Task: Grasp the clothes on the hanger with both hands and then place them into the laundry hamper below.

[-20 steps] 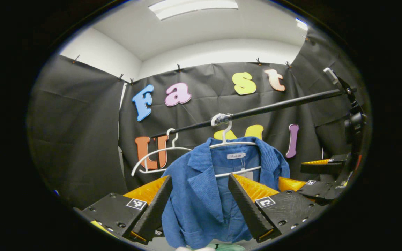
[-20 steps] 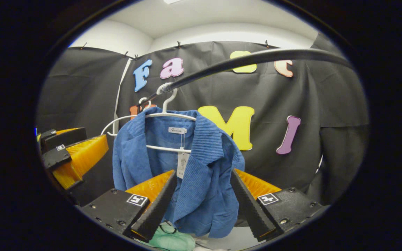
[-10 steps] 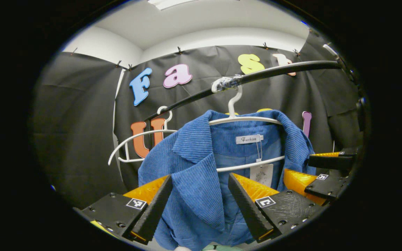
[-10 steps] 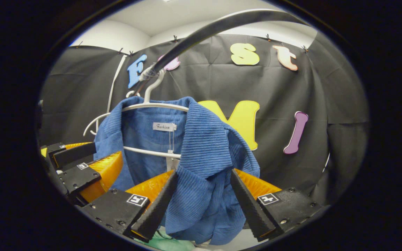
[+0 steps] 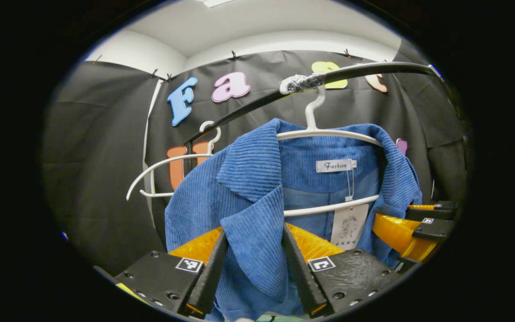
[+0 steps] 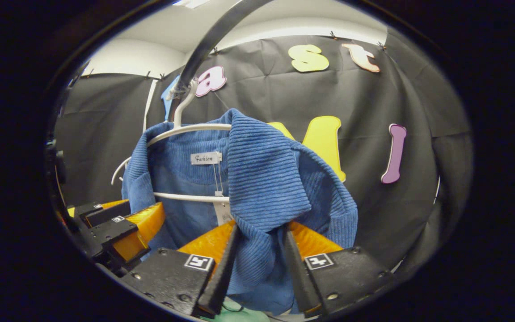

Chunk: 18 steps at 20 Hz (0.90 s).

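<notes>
A blue jacket (image 5: 257,210) is hung on a white hanger (image 5: 329,134), and the hanger is hooked over a black bar (image 5: 365,71) up high in front of the black cloth wall. A second white hanger (image 5: 159,170) with nothing on it is seen farther left on the same bar. In the left gripper view, the left gripper (image 5: 252,264) is placed around the jacket's left front flap, with one finger on each side of the cloth. The jaws are nearly closed, and the flap is touched on both sides, but it cannot be told for sure how hard it is squeezed. The other gripper is seen at the far right of this view, beside the jacket's right edge. A white paper tag (image 5: 349,226) is hung on a string from the jacket's neck, in front of the hanger's lower bar. In the right gripper view, the right gripper (image 6: 259,261) is set around the jacket's right front flap (image 6: 266,188), below the big collar. Its jaws are pulled in close, and the cloth is pinched between the two fingers. The other gripper is seen at the lower left of this view, near the jacket's left side. A bit of green cloth (image 6: 235,315) is seen down below the jacket.
</notes>
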### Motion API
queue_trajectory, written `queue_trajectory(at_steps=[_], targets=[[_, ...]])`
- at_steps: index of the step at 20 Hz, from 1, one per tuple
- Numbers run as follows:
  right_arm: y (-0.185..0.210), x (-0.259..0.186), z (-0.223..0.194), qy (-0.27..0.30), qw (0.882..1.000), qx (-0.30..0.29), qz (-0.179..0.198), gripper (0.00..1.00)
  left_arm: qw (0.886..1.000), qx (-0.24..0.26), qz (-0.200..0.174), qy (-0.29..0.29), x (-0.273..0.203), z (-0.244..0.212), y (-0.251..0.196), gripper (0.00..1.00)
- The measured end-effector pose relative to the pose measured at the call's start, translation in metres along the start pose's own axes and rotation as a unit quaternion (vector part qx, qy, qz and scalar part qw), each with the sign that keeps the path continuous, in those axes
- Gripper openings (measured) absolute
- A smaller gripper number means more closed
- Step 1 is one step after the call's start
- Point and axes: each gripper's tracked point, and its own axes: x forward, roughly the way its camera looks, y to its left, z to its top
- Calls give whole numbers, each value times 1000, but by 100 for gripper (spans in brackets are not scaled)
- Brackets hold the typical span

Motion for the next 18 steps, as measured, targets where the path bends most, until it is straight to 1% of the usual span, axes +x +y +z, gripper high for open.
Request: queue_trajectory(at_steps=[1,2,4,6,7,8,9,10,11,12,13,14,15,16,18], targets=[[1,1,1,-4,1000,9,8,46,1000,-2,-5,5,2,-2,-2,60],[0,1,0,-3,1000,16,10,34,1000,-6,-10,11,2,-5,-5,51],[1,-3,-4,-1,999,29,29,17,1000,-7,3,15,-2,-8,3,32],[6,-4,0,-4,998,39,59,12,1000,1,5,17,-3,-10,9,12],[5,-5,0,-5,997,39,69,11,1000,2,10,18,-3,-11,11,6],[4,-5,1,-6,996,41,79,8,1000,0,2,16,-1,-10,10,6],[4,-9,0,-5,995,48,91,7,1000,-4,-1,16,-1,-9,11,10],[7,-14,-1,-3,992,67,110,6,1000,-9,-3,17,-5,-10,14,6],[7,-19,-2,-2,988,93,125,6,1000,-15,-8,15,-7,-8,15,6],[6,-20,-1,1,984,116,139,7,1000,-22,-7,13,-8,-7,18,11],[4,-23,-1,1,980,132,150,6,999,-32,-17,13,-8,-7,18,0],[4,-25,3,-2,977,140,164,6,999,-40,-23,13,-11,-7,20,3],[4,-25,5,-6,974,144,173,6,999,-42,-23,14,-13,-6,25,3],[3,-27,8,-10,972,149,182,6,999,-42,-24,14,-15,-6,28,0],[2,-30,12,-12,967,165,194,6,999,-44,-25,13,-14,-1,36,0]])
